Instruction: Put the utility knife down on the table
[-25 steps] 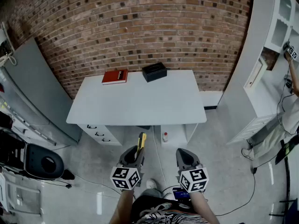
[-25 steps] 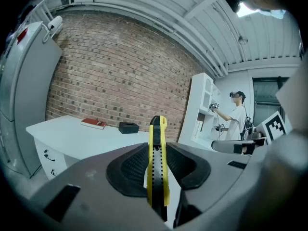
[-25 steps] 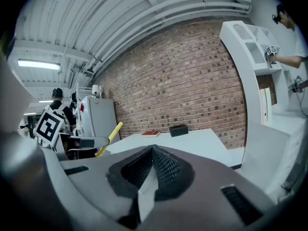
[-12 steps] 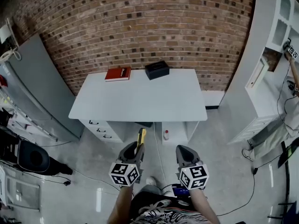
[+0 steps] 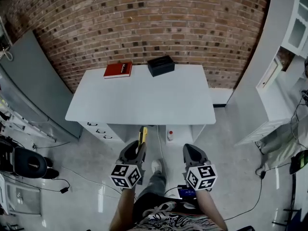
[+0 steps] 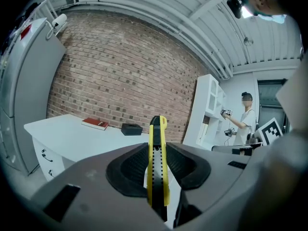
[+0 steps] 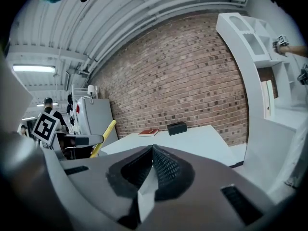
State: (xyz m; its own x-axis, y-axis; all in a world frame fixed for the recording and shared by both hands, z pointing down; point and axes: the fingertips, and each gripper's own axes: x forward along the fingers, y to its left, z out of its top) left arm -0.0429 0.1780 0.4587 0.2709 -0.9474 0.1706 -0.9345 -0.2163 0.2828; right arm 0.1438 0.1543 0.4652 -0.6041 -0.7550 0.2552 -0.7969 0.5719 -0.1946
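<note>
Left hand-held gripper (image 6: 157,166): jaws are clamped on the utility knife (image 6: 157,154), gripped at mid-body betw. the black pads. Knife is yellow w/ a black slider strip facing the camera. It is held lengthwise along the jaws, w/ its front end protruding past the jaw tips toward the bench (image 5: 144,105). In the head view the knife is seen in the air over the floor, short of the bench's near edge, w/ no contact made.

Right hand-held gripper (image 7: 153,163): jaws are pressed together, w/ nothing betw. them. It is held level w/ the left unit and apart from it, also short of the bench.

Bench: white top, drawers noted under its left side. Two items are recorded at the far edge, near the brick wall (image 5: 144,23): red book (image 5: 118,70) at far left, lying flat; black box (image 5: 160,65) just to its right, not touching it. Rest of top is bare.

Surroundings: grey cabinet (image 5: 33,81) is seen left of the bench, white shelf unit (image 5: 288,57) to the right. A person (image 6: 245,124) is noted at the shelf unit in the left gripper view.
</note>
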